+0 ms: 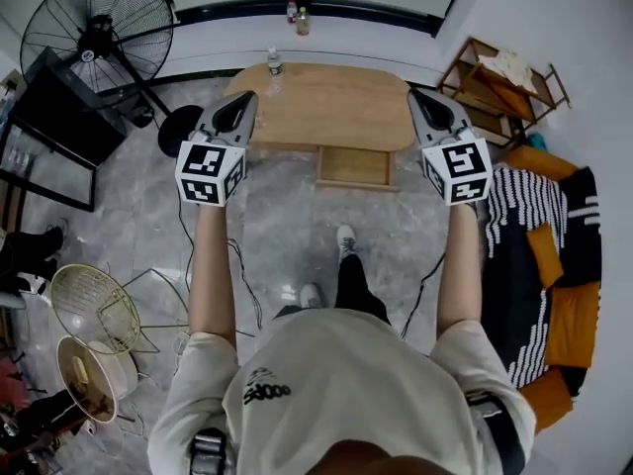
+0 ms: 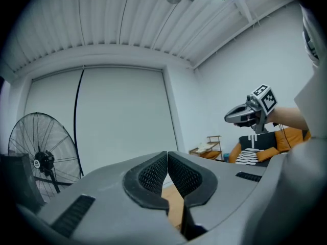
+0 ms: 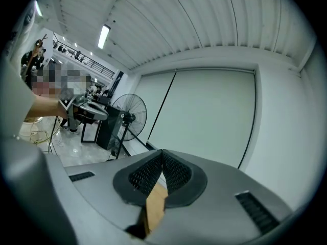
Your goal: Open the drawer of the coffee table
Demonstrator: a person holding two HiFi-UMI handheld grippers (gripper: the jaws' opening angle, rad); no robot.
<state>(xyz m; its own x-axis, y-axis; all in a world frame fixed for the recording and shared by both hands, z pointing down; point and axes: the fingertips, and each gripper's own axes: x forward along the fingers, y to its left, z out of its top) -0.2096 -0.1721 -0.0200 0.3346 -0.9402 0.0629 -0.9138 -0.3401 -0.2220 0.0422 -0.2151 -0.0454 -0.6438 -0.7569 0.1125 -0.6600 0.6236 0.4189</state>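
Note:
In the head view the oval wooden coffee table (image 1: 326,102) stands on the grey floor ahead of the person's feet. Its drawer (image 1: 354,166) sticks out of the near side, pulled out. Both grippers are held up level at arm's length, well above the table and touching nothing. My left gripper (image 1: 242,104) is shut and empty; its meshed pads (image 2: 153,173) meet at the tip (image 2: 167,154). My right gripper (image 1: 420,99) is also shut and empty (image 3: 162,153). Each gripper shows in the other's view: the right gripper (image 2: 245,114), the left gripper (image 3: 89,108).
A standing fan (image 1: 99,33) and a black rack (image 1: 59,117) are at the far left. A bottle (image 1: 275,64) stands on the table's far edge. A wooden shelf (image 1: 499,82) and an orange sofa with a striped blanket (image 1: 554,265) line the right. Wire baskets (image 1: 89,305) lie at the left.

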